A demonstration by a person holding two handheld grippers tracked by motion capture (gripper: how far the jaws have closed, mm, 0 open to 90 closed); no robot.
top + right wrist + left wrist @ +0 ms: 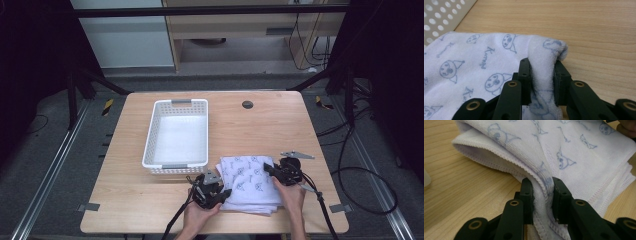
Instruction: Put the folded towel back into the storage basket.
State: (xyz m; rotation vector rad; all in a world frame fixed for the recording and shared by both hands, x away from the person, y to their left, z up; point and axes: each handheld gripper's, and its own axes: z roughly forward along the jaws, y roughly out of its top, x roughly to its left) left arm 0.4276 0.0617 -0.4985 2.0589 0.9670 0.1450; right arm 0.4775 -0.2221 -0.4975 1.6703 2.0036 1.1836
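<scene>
A folded white towel [250, 182] printed with blue cartoon faces lies on the wooden table near its front edge. My left gripper [224, 193] is at the towel's left front edge, shut on a pinched fold of the towel [543, 183]. My right gripper [267, 169] is at the towel's far right corner, shut on that bunched corner of the towel [544, 62]. In each gripper view the cloth is squeezed between the two black jaws. A hand holds each gripper from the front of the table.
A white perforated basket [200, 122] stands just behind and left of the towel; its wall [441, 17] shows in the right gripper view. A round grommet [247, 104] sits in the table top at the back. Cables trail off the front edge.
</scene>
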